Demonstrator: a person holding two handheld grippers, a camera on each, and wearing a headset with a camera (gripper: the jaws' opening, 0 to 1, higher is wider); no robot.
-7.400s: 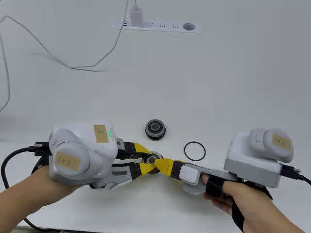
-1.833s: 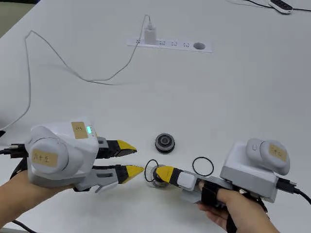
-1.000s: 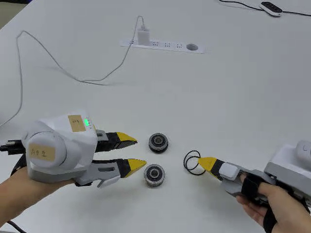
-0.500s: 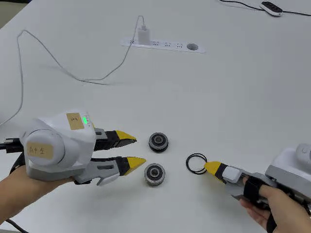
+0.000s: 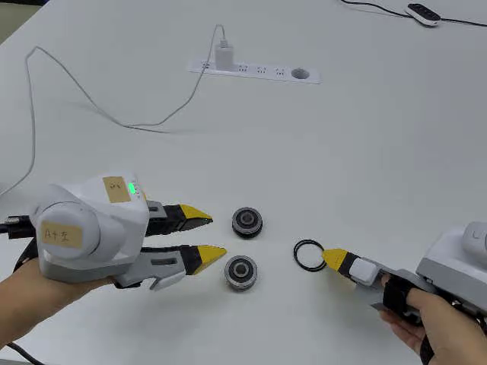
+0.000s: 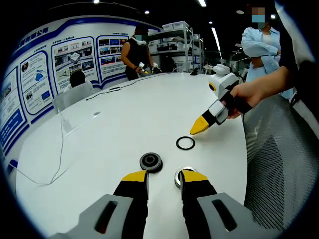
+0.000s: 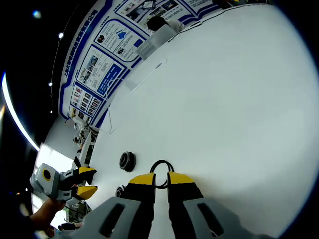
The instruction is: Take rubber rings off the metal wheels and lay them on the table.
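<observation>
Two overlapping rubber rings (image 5: 297, 255) on table (image 5: 358, 152), just before right hand-held gripper (image 5: 329, 257).

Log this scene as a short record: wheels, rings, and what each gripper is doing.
wheels: far wheel and near wheel, lying apart on the table
rings: black, overlapping, flat on the table, to the right of the wheels in the head view
left gripper: open, empty, tips beside the wheels
right gripper: jaws a crack apart, empty, tips next to the rings
</observation>
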